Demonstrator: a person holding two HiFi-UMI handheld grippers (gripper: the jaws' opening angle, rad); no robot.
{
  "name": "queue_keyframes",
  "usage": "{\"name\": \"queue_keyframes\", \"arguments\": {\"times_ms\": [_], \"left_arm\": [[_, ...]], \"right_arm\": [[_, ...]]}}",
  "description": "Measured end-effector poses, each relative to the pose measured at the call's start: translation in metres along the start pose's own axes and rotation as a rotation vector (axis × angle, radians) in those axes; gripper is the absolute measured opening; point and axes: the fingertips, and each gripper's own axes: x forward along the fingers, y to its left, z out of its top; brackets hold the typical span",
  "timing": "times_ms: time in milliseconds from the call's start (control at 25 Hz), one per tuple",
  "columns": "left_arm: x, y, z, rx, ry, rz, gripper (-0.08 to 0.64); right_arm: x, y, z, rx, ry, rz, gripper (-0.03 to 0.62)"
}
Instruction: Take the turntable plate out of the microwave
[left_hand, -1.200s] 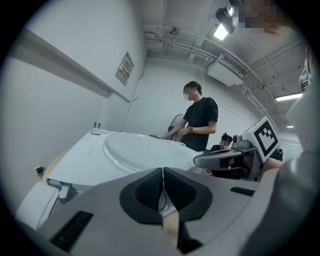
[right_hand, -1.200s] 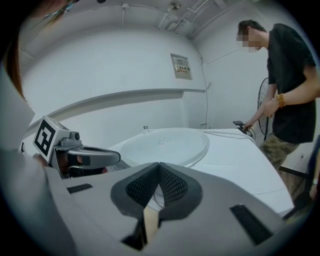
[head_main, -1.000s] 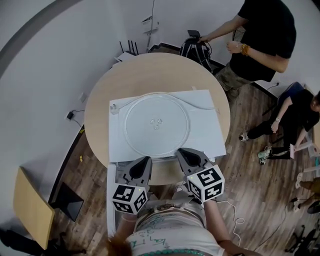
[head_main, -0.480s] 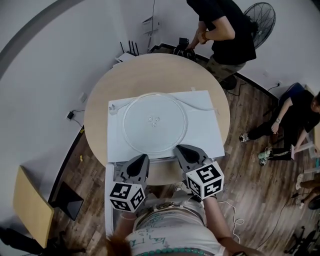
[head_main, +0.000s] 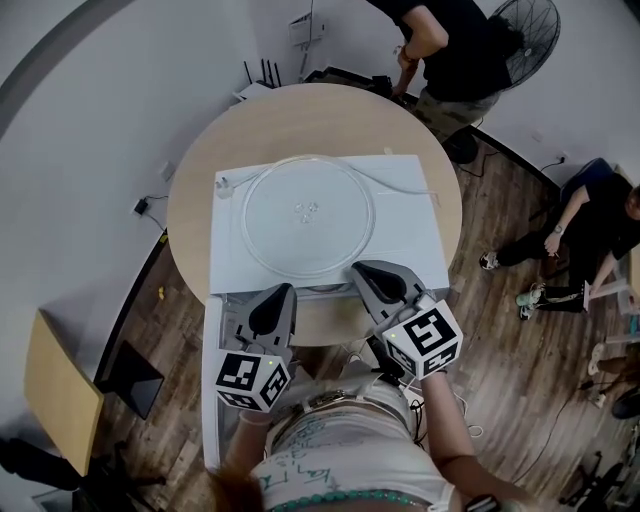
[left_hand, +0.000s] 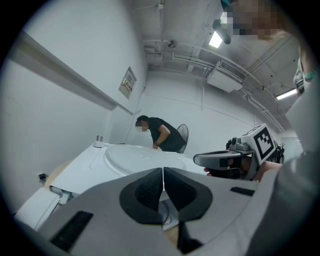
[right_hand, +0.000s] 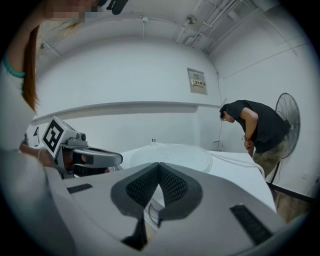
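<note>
One turntable plate (head_main: 307, 216), one microwave (head_main: 412, 255), one table (head_main: 310, 118), two tongs (head_main: 284, 292) (head_main: 359, 269), two bystanders (head_main: 452, 48) (head_main: 592, 222).

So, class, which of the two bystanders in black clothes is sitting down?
The bystander at the head view's right edge, legs stretched over the wooden floor; the other bystander stands bent forward beside the black round fan at the top.

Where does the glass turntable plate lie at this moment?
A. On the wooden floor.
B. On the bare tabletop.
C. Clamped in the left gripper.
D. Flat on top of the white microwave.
D: the head view shows the turntable plate lying flat on the top of the white microwave.
</note>
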Motion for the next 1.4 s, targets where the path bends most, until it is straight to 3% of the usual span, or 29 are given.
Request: {"name": "queue_keyframes", "arguments": {"times_ms": [560,840,1400], "left_arm": [[-0.017,-0.033,0.047,0.074,-0.121,-0.077,0.016],[-0.026,-0.033,0.058,0.071,-0.164,-0.084,0.017],[-0.035,-0.034,0.066,0.133,-0.208,-0.069,0.017]], "right_arm": [[-0.007,0.039,0.039,-0.031,-0.126,0.042,-0.009],[-0.010,0.051,0.051,-0.056,-0.180,0.035,-0.009],[-0.011,0.063,0.051,-0.076,-0.122,0.007,-0.009]]}}
